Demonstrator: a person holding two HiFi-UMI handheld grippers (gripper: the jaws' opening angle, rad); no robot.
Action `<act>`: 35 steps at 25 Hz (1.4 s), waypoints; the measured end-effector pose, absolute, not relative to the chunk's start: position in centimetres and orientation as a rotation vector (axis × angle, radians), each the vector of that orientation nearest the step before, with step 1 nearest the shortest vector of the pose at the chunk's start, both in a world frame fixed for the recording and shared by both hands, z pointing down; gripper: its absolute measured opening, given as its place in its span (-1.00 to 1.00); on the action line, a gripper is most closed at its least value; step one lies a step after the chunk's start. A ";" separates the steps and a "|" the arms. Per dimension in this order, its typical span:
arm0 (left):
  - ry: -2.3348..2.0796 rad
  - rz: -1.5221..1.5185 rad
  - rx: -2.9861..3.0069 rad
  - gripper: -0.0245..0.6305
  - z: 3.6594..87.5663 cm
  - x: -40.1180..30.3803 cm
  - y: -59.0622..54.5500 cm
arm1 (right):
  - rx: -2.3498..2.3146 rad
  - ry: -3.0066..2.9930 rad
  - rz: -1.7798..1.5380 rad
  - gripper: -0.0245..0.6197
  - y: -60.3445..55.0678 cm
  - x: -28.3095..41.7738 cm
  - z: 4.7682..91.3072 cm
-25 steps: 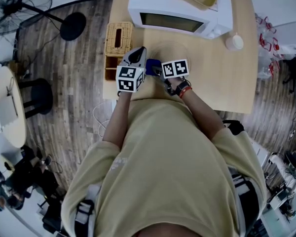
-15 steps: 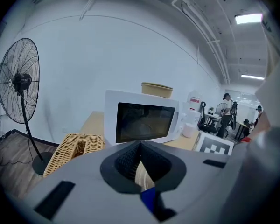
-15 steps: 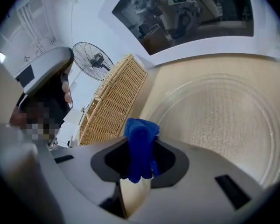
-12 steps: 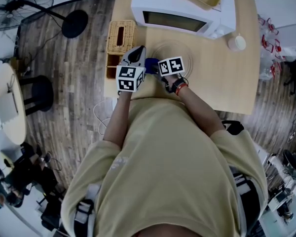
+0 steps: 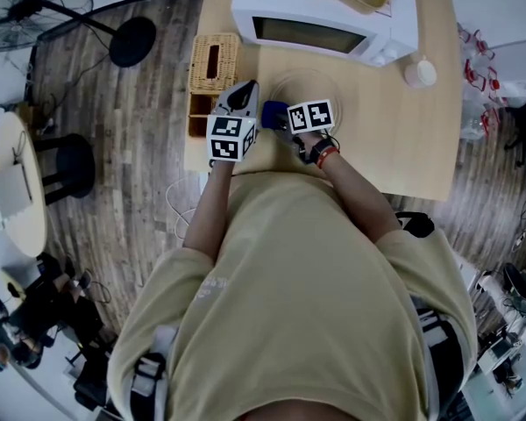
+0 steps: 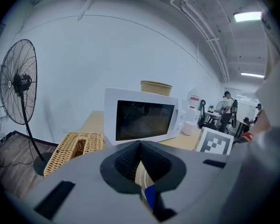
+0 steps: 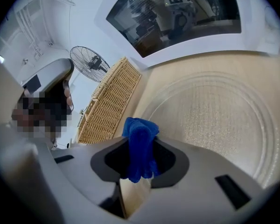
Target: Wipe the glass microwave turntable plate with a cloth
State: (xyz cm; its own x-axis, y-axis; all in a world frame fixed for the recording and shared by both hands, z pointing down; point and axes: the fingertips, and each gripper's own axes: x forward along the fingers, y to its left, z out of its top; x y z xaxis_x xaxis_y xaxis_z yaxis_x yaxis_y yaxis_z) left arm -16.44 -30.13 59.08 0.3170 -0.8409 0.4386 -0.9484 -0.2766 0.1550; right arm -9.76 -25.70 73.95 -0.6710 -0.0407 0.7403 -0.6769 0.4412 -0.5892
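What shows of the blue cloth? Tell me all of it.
The blue cloth is a small, fuzzy, deep-blue rag, microfibre by its look. It is bunched into a thick fold and clamped between the jaws of the right gripper, with its rounded end sticking out past them. It sits at the edge of the glass plate on the side of the wicker basket. Whether it touches the glass cannot be told.
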 end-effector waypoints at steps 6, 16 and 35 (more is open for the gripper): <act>-1.584 0.390 2.210 -0.86 59.3 -15.9 -29.5 | 0.633 -2.032 1.248 -0.56 -25.7 -8.2 74.0; -1.573 0.368 2.209 -0.86 58.9 -14.8 -28.5 | 0.679 -2.027 1.257 -0.56 -25.8 -5.8 74.0; -1.522 0.382 2.239 -0.86 59.1 -13.0 -26.7 | 0.765 -2.003 1.285 -0.56 -26.0 -0.3 74.0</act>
